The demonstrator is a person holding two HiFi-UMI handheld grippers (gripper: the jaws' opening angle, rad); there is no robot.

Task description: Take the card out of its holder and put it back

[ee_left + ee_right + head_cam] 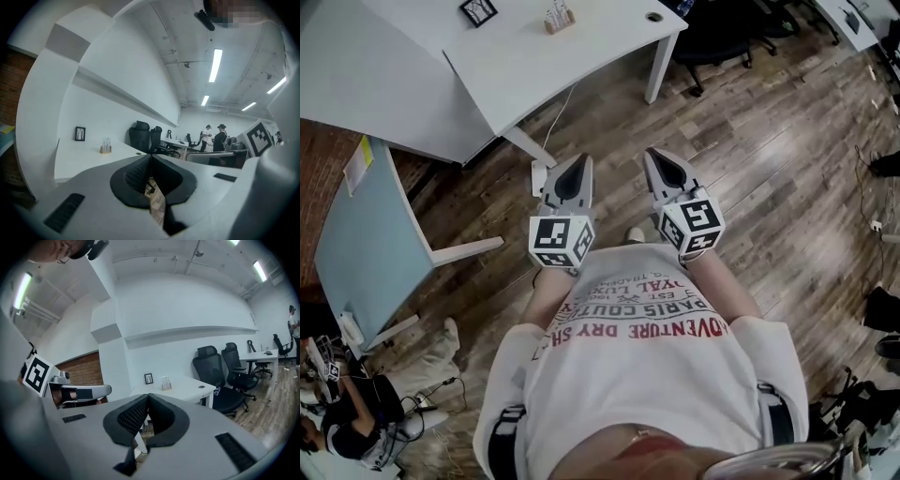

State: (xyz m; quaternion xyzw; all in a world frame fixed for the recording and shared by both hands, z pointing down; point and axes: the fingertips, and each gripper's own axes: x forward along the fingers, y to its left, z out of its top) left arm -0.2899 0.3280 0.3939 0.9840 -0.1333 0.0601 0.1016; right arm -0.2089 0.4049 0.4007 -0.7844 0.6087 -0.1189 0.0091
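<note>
A small wooden holder (559,19) with a pale card upright in it stands on the white table (534,66), far ahead of both grippers. It also shows small in the left gripper view as the holder (106,149) and in the right gripper view as the holder (165,383). My left gripper (578,165) and right gripper (660,159) hang side by side in front of the person's chest, over the wooden floor. Both point toward the table. The left gripper (151,157) has its jaws together with nothing between them. So does the right gripper (148,397).
A black picture frame (478,11) stands left of the holder on the table. A light blue table (356,244) is at the left, with a seated person (356,412) below it. Black office chairs (717,37) stand behind the table's right end. People (213,137) stand far off.
</note>
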